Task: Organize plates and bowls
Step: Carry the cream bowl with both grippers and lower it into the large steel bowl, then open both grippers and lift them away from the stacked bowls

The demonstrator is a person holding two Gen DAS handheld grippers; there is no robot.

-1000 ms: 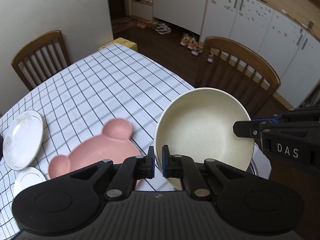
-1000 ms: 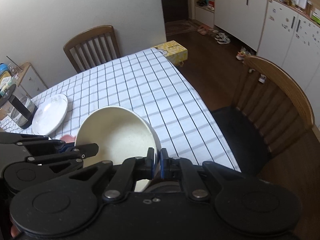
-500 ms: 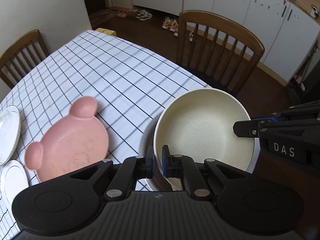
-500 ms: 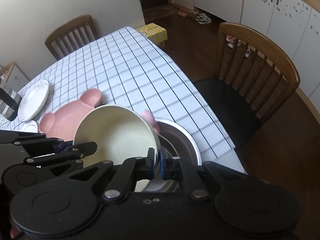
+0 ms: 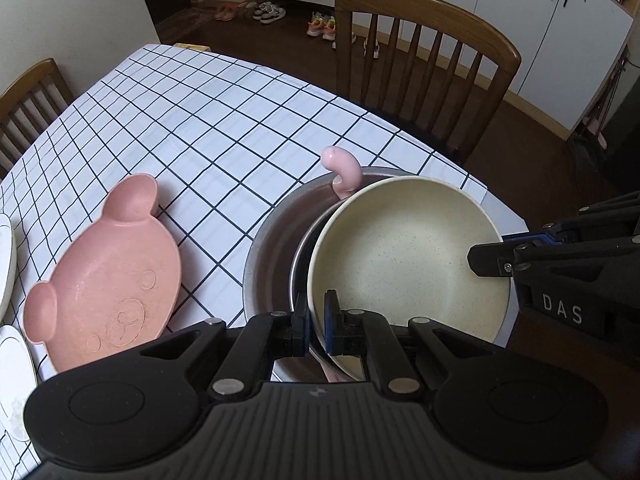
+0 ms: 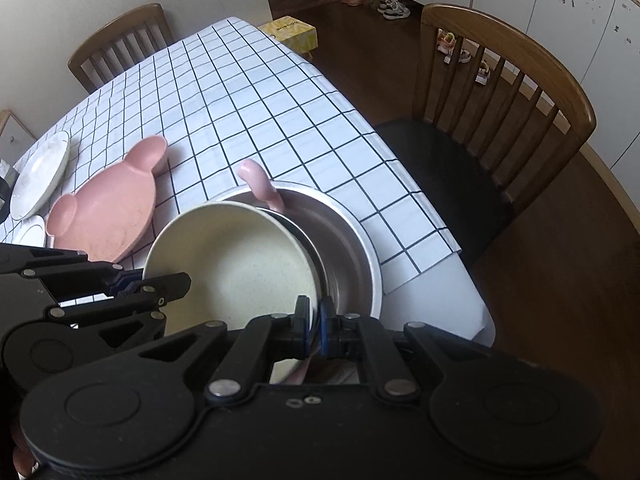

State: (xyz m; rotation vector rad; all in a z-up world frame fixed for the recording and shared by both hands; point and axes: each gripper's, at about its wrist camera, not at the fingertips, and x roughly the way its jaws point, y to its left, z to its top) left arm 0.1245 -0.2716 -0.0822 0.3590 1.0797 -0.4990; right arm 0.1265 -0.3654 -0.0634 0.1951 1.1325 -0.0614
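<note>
A cream speckled bowl [image 5: 404, 256] [image 6: 232, 264] hangs tilted just above a stack of steel bowls [image 5: 268, 256] [image 6: 352, 248] at the table's near corner. My left gripper [image 5: 316, 318] [image 6: 180, 284] is shut on the bowl's left rim. On the opposite rim my right gripper [image 6: 316, 316] [image 5: 476, 260] is shut too. A pink curved piece [image 5: 344, 168] [image 6: 260, 184] sticks up from the steel bowls' far side. To the left, a pink bear-shaped plate [image 5: 108, 276] [image 6: 104, 212] lies on the checked tablecloth [image 5: 224, 132].
White plates [image 6: 40, 176] [image 5: 6, 264] lie at the table's left edge. A wooden chair [image 5: 424, 52] [image 6: 500, 92] stands close beyond the steel bowls, another chair [image 6: 120, 40] at the far end. A yellow box [image 6: 290, 32] sits past the table's far corner.
Both grippers have come down with the cream bowl between them. The steel bowls and the pink piece have come into view under it, and the bear plate now looks nearer.
</note>
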